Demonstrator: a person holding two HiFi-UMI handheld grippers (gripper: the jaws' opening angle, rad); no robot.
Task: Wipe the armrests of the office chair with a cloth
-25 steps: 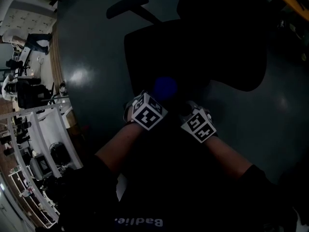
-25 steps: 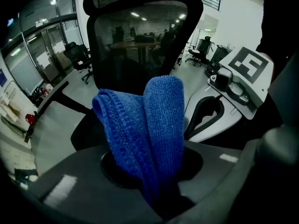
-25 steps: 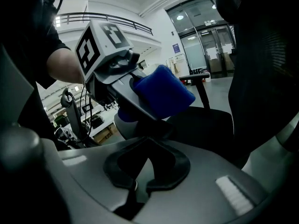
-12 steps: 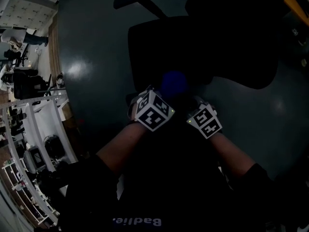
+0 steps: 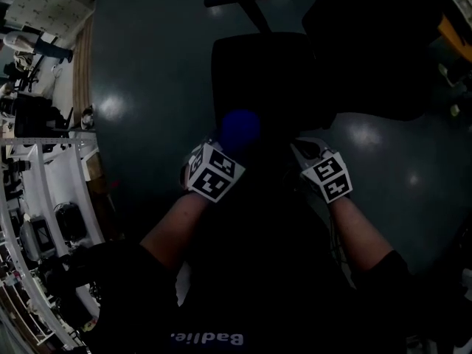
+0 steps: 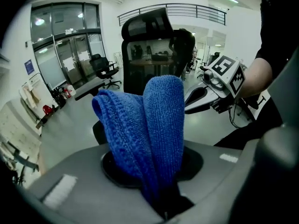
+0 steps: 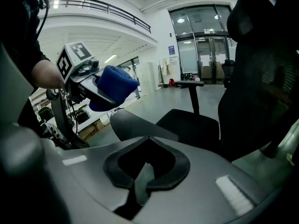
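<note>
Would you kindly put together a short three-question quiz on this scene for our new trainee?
1. Multiple choice: what does the left claw grip? A) a sponge B) a cloth C) nothing
2. True or false: the right claw also grips a cloth.
3. Fill in: the office chair has a seat coloured ___.
Key: 1 B; 2 false; 3 black.

A glossy grey floor (image 6: 65, 129) is spread before the glass doors (image 6: 65, 45). A spare black chair (image 6: 103, 68) is set just before those doors, a railed balcony (image 6: 187, 9) is carried beside them, higher up, and a red item (image 6: 46, 109) is left near them.
</note>
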